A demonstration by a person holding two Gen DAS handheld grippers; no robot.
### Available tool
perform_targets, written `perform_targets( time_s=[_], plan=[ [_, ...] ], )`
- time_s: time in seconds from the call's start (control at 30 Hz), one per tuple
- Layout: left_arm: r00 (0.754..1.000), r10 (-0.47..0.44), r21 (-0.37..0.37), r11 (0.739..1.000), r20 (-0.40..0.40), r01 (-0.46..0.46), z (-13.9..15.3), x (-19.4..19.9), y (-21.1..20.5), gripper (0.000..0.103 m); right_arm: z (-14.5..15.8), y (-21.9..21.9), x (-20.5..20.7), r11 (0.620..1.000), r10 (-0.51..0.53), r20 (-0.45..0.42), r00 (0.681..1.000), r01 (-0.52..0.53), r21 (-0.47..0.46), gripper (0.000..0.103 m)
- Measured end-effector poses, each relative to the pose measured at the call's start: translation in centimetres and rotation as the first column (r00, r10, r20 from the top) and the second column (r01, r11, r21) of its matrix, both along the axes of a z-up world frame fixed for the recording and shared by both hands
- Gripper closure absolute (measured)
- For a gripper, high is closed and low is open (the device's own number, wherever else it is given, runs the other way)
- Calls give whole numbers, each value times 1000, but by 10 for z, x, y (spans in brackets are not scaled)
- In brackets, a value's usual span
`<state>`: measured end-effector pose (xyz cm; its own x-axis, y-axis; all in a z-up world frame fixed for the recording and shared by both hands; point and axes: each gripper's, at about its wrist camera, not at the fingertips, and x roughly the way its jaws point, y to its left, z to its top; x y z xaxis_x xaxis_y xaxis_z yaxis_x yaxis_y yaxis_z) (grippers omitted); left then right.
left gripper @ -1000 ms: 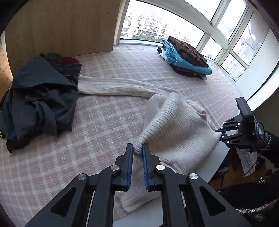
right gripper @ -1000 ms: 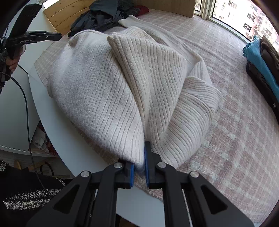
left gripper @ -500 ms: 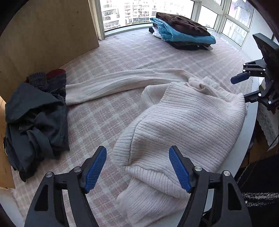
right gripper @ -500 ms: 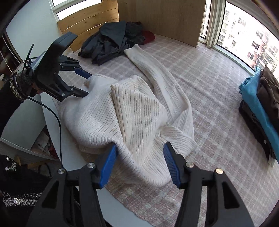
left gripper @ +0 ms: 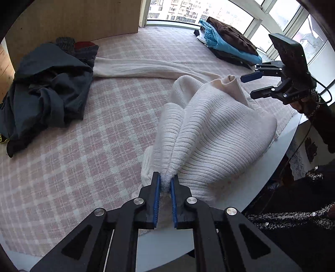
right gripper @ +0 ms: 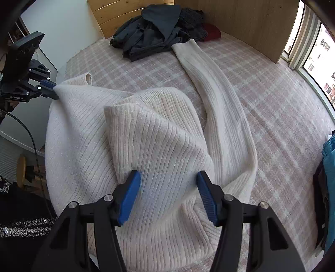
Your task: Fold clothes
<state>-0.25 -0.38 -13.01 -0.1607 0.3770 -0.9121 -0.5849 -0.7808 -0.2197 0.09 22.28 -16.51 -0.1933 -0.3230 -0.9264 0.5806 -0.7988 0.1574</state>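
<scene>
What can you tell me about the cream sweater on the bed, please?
The sweater is a cream, ribbed knit, crumpled near the edge of the checked bedspread. One long sleeve stretches out flat toward the dark clothes pile, its cuff beside it. The body is bunched into a raised fold. The left gripper has just closed on a pinch of knit at one edge. The right gripper stands open above the body, not pressing it.

You get bright daylight from the windows (left gripper: 209, 12), slightly blown out. Fisheye bends your edges, corners black; soft shadows, perhaps mild blur.
</scene>
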Motion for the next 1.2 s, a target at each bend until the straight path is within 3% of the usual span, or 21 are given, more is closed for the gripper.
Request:
perform_targets(
  time_s=[0.1,0.27,0.37,0.5,0.53,0.6,0.67,0.77,0.87,0.9,0.97,1.03,1.07,1.17,1.2],
  plan=[
    [999,40,-2,999,21,-40,-2,13,-19,94,3,20,-8,997,5,99,995,3,-81,47],
    [994,85,-33,996,74,-83,-22,20,-32,94,33,11,-33,991,108,-38,993,-110,-74,47],
    [991,104,-22,994,83,-103,-25,25,-36,94,16,-13,-46,971,238,-23,971,-238,-21,47],
    [984,144,-24,990,104,-142,-30,35,-49,94,-7,-24,-45,947,319,78,944,-315,-63,48],
    [981,159,-25,987,112,-157,-32,38,-53,94,-7,-21,-44,950,310,94,946,-304,-75,52],
    [974,192,-24,981,123,-190,-35,43,-60,94,-1,-13,-43,957,280,127,952,-265,-118,87],
    [972,204,-22,979,117,-203,-34,48,-62,94,11,-1,-38,969,234,106,966,-222,-112,93],
    [977,201,-23,980,72,-200,-25,46,-59,94,40,16,-22,982,153,43,987,-147,-119,94],
    [979,204,-6,979,-4,-204,-5,42,-60,98,85,28,-14,994,13,-86,996,-22,-109,95],
    [976,215,10,977,-31,-214,4,38,-61,103,104,31,-12,994,-30,-135,990,15,-111,95],
    [970,222,44,975,-103,-218,27,17,-65,103,144,34,-9,989,-112,-231,966,86,-120,95],
    [962,210,86,976,-173,-198,55,-2,-68,103,170,29,-6,988,-148,-286,947,130,-83,95],
    [969,182,126,979,-167,-162,63,-13,-67,103,173,27,-2,988,-154,-287,945,139,-72,95],
    [979,120,176,980,-167,-90,73,-25,-65,94,166,24,14,984,-172,-263,949,176,-8,95],
    [980,100,180,981,-170,-69,73,-25,-63,75,159,25,22,983,-176,-244,954,185,16,95]
  ],
)
